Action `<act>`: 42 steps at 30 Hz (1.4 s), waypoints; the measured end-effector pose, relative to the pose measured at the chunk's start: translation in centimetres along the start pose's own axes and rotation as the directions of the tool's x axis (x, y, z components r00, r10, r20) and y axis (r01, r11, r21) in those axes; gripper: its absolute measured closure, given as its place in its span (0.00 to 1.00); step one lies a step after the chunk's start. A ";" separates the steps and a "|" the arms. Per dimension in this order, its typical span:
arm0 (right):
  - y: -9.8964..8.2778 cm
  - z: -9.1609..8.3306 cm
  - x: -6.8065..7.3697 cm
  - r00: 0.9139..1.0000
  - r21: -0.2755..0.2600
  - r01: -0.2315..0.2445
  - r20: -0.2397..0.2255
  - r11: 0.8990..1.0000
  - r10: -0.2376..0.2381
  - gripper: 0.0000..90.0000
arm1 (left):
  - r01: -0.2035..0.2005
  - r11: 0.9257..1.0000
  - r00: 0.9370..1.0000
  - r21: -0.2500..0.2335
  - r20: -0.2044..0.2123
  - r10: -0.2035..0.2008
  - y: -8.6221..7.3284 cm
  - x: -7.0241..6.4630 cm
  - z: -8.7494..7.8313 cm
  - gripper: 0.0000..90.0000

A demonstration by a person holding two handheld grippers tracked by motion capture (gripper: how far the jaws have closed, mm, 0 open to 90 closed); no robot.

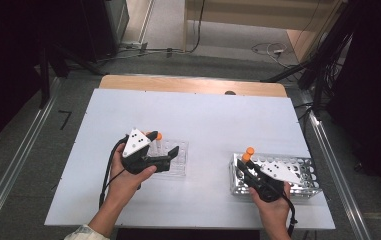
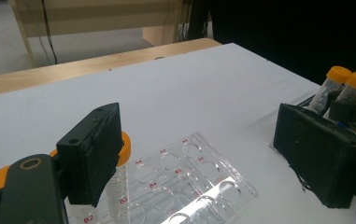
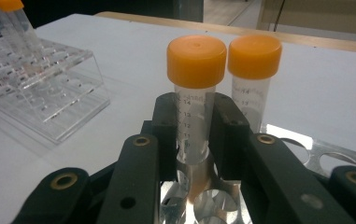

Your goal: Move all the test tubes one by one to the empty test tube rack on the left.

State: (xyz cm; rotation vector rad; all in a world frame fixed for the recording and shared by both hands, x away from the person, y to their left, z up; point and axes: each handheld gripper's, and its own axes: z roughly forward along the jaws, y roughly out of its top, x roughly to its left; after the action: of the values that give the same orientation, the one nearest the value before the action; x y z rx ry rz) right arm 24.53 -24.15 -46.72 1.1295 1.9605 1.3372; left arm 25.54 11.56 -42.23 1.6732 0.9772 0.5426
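Observation:
My left gripper [image 1: 164,143] [image 2: 208,154] is open wide over a clear plastic rack [image 1: 175,159] [image 2: 192,179]. An orange-capped tube [image 1: 158,136] [image 2: 118,189] stands in that rack just behind the left jaw, untouched. My right gripper [image 1: 246,166] [image 3: 196,122] is shut on an orange-capped tube [image 1: 246,157] [image 3: 195,88] that stands upright in a metal rack [image 1: 298,175] [image 3: 302,154]. A second orange-capped tube [image 1: 250,150] [image 3: 254,70] stands right beside it. Both of these tubes [image 2: 339,77] show at the right of the left gripper view.
The two racks sit on a white board [image 1: 203,115] laid over a wooden table [image 1: 188,84]. In the right gripper view the clear rack [image 3: 40,88] lies to the left with tubes [image 3: 10,21] in it. Cables and dark stands surround the table.

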 end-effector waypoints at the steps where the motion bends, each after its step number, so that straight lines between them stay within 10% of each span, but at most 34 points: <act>1: 0.2 -0.1 0.0 1.000 -0.004 -0.005 -0.002 1.000 0.005 0.80 | -0.004 1.000 1.000 0.002 -0.003 0.004 0.0 0.0 0.0 0.19; 20: 5.4 -2.9 1.7 0.997 -0.085 0.060 -0.034 0.995 -0.063 0.80 | -0.026 1.000 1.000 0.011 0.005 0.026 0.5 -0.5 0.2 0.19; 42: 5.9 2.8 7.9 0.970 0.027 0.102 -0.225 0.994 -0.094 0.80 | -0.054 0.999 0.990 0.000 0.133 0.053 2.2 -4.1 1.3 0.21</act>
State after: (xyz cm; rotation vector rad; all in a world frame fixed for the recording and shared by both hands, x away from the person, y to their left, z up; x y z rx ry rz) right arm 24.65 -15.05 -42.04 0.9186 2.1804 1.4319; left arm 24.98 7.27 -40.08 1.7203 0.8393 0.4583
